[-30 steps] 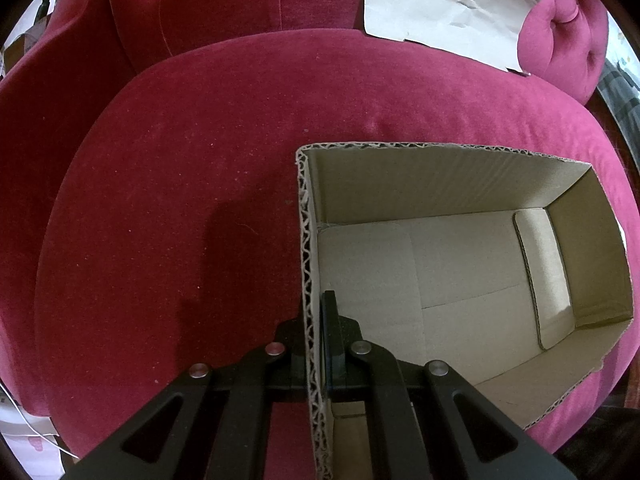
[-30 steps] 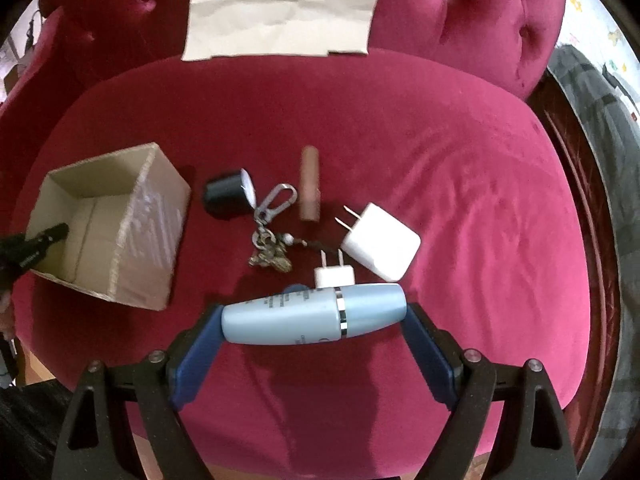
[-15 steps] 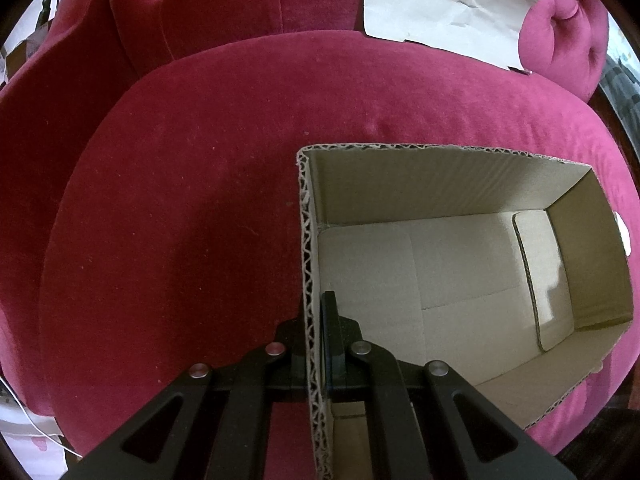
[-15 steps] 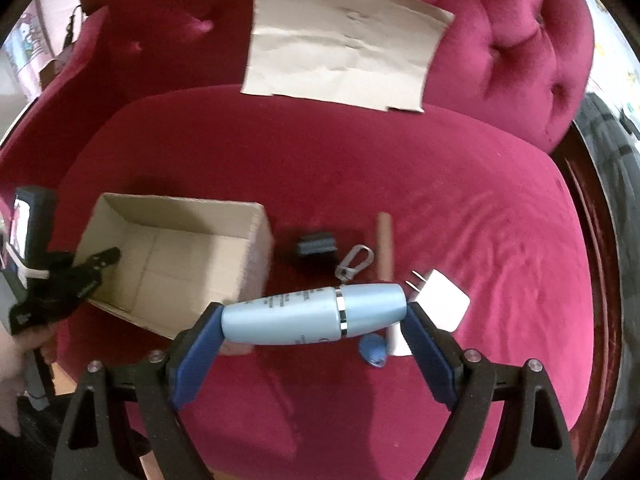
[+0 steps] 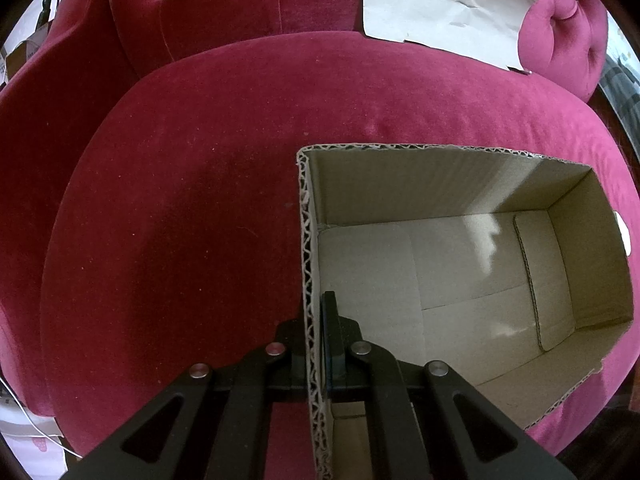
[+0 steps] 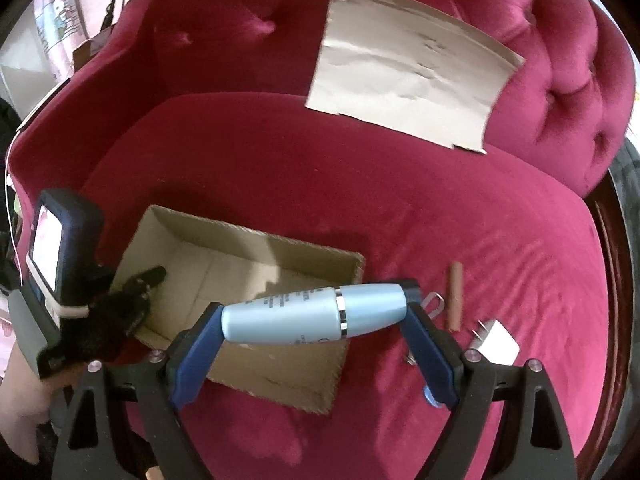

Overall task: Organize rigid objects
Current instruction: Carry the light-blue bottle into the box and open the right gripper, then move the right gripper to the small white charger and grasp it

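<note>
Left gripper pinching the cardboard box's left wall near the seat cushion's front edge, right gripper clamping a pale blue bottle lengthwise, hovering over the box's right end

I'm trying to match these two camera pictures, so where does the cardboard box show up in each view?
Left wrist view: the cardboard box fills the lower right, its near wall clamped in the left gripper.
Right wrist view: the box sits lower left of centre, behind the light blue bottle held in the right gripper.
Shared landmark: the creased paper sheet on the sofa back.
</note>
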Tool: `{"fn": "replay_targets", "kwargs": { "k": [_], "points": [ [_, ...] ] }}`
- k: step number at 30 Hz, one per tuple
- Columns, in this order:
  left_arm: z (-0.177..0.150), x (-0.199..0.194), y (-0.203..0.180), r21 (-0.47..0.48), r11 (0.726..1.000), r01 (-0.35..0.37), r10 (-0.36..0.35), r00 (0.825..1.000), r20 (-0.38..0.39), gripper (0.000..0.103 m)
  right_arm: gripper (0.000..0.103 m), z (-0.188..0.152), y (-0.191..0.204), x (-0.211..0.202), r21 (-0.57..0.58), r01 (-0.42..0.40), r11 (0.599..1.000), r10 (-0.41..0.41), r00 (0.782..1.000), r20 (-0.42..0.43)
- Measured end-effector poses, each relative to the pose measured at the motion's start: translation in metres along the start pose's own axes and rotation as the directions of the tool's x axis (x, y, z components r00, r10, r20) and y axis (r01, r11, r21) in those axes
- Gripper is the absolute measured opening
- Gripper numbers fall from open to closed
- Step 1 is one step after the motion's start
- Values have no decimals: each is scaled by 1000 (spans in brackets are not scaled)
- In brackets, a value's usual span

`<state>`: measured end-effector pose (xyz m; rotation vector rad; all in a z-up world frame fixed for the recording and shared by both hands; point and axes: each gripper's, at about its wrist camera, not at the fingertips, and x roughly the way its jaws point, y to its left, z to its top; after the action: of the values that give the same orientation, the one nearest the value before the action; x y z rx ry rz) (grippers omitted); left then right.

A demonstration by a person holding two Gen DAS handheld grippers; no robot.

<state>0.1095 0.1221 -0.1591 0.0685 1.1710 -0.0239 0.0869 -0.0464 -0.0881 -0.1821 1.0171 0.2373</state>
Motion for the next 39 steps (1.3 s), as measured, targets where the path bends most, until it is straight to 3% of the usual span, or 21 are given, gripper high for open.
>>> {"fn": "replay_targets", "kwargs": {
  "k": [22, 29, 33, 39],
  "points": [
    [-2, 1, -1, 4, 1000, -3, 3, 1000, 5, 4, 91, -1, 36, 61, 20, -117, 993, 117, 993, -14],
    [-1, 0, -4, 6, 1000, -6, 6, 1000, 7, 4, 91, -4, 34, 58, 18, -121, 992, 121, 993, 12],
    [-3, -1, -6, 11, 1000, -11, 11, 1000, 11, 4, 103, -4, 32, 48, 5, -101, 995, 101, 994, 42],
    [-4, -1, -7, 13, 1000, -10, 10, 1000, 11, 4, 103, -4, 26, 37, 12, -89, 996, 88, 994, 59]
  ]
}}
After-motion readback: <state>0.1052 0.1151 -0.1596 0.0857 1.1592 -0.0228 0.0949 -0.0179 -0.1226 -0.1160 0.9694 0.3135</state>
